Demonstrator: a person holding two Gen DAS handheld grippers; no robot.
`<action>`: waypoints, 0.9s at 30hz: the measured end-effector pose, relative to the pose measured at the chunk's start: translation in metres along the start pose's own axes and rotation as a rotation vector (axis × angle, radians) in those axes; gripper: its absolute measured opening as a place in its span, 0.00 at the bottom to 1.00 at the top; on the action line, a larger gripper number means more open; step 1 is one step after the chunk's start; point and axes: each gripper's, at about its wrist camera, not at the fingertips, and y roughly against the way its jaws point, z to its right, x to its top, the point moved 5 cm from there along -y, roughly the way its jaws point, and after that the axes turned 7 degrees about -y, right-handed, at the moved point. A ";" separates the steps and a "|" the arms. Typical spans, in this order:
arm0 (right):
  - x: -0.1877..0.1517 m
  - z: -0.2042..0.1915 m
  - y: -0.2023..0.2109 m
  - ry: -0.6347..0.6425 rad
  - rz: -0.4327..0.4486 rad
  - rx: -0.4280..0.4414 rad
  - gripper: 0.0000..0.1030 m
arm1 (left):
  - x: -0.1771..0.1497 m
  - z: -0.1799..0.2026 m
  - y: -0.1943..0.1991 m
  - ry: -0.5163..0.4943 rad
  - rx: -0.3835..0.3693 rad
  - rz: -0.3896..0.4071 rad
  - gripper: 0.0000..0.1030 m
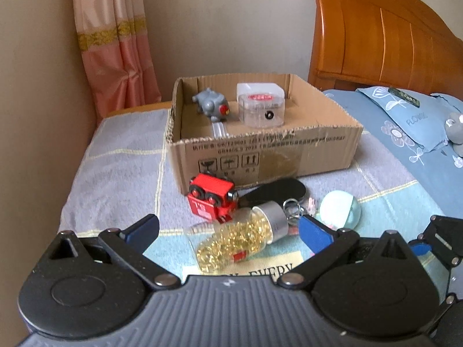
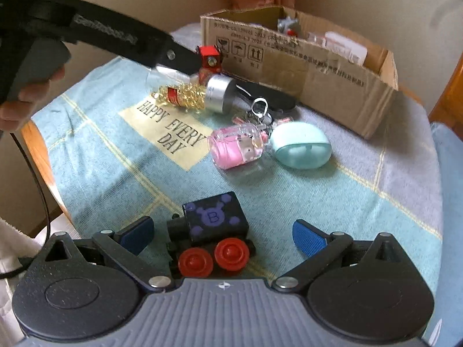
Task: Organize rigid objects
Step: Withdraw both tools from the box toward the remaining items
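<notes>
The sorting is partly done, as I judge it: the cardboard box (image 1: 260, 144) already holds a grey toy (image 1: 211, 105) and a clear plastic case (image 1: 262, 108), while the rest lies loose on the cloth-covered surface (image 2: 115, 156) in front of it. Left outside are the red toy train (image 1: 212, 199) just beside the box's front wall, the bottle of gold capsules (image 1: 240, 238) lying on its side, a black flat piece (image 1: 277, 190) behind it, a keyring (image 2: 260, 107), a pink bottle charm (image 2: 237, 146), a mint case (image 2: 302, 146) and the black toy train (image 2: 214, 231) with red wheels. My left tool (image 1: 228, 231) hovers low over the capsule bottle, its fingers spread wide to either side of it and pinching nothing; the right view shows my hand (image 2: 29, 98) gripping its handle from the left, the tool slanting down toward the bottle. My right tool (image 2: 222, 232) sits low and near the surface, aimed toward the box, fingers likewise spread, with the black train lying on its side between them but not yet touched by either pad.
</notes>
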 end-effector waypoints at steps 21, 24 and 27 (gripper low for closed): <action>0.002 0.066 -0.003 -0.224 0.064 -0.143 1.00 | -0.002 0.010 -0.046 0.025 0.023 -0.068 0.99; 0.001 0.066 -0.003 -0.214 0.068 -0.137 1.00 | -0.006 0.004 -0.048 0.033 0.011 -0.079 0.99; 0.002 0.065 -0.004 -0.203 0.073 -0.131 1.00 | -0.011 -0.003 -0.046 0.034 0.000 -0.086 0.99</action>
